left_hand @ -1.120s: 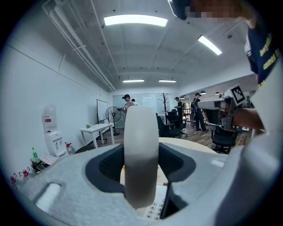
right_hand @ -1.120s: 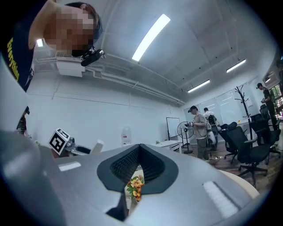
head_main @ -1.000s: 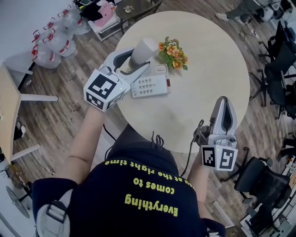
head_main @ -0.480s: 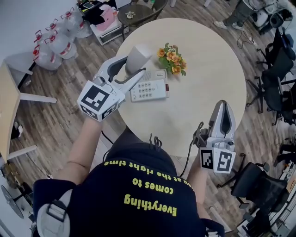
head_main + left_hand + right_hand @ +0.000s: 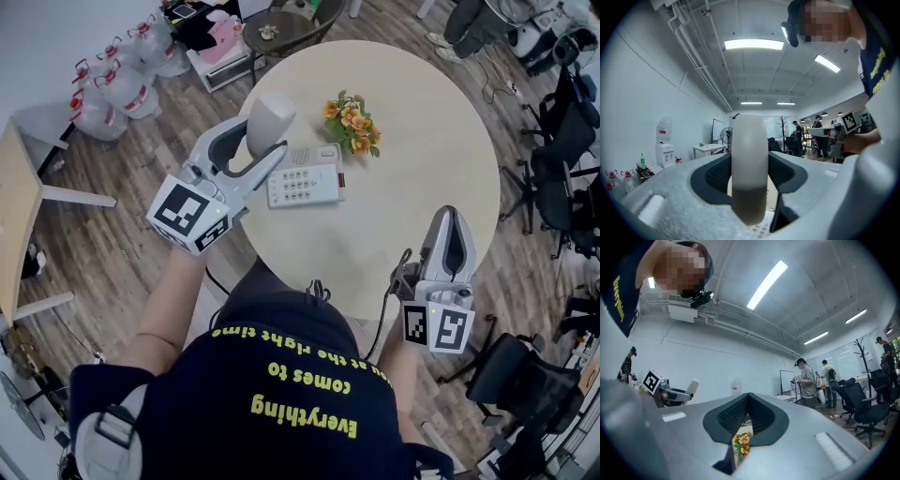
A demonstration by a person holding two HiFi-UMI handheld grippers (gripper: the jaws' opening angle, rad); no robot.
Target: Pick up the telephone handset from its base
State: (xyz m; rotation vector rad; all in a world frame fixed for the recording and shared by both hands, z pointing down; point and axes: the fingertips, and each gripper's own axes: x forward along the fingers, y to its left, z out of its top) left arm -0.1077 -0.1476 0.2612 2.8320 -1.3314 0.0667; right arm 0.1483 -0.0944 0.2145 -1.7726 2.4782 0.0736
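Note:
My left gripper point(image 5: 267, 138) is shut on the white telephone handset point(image 5: 270, 116) and holds it in the air, up and left of its base. The white base point(image 5: 305, 180), with its keypad showing, lies on the round table point(image 5: 422, 141). In the left gripper view the handset point(image 5: 750, 159) stands upright between the two pads, and a strip of keypad point(image 5: 761, 229) shows below it. My right gripper point(image 5: 449, 220) hovers shut and empty at the table's near right edge. In the right gripper view its jaws point(image 5: 748, 401) meet.
A small bunch of orange flowers point(image 5: 352, 122) stands just beyond the base. Water bottles point(image 5: 112, 75) sit on the floor at far left beside a wooden desk point(image 5: 19, 216). Office chairs point(image 5: 562, 159) stand to the right, a small dark table point(image 5: 281, 23) beyond.
My left gripper has lifted the handset up and leftward, away from the base and toward the table's left edge. The right gripper has stayed put.

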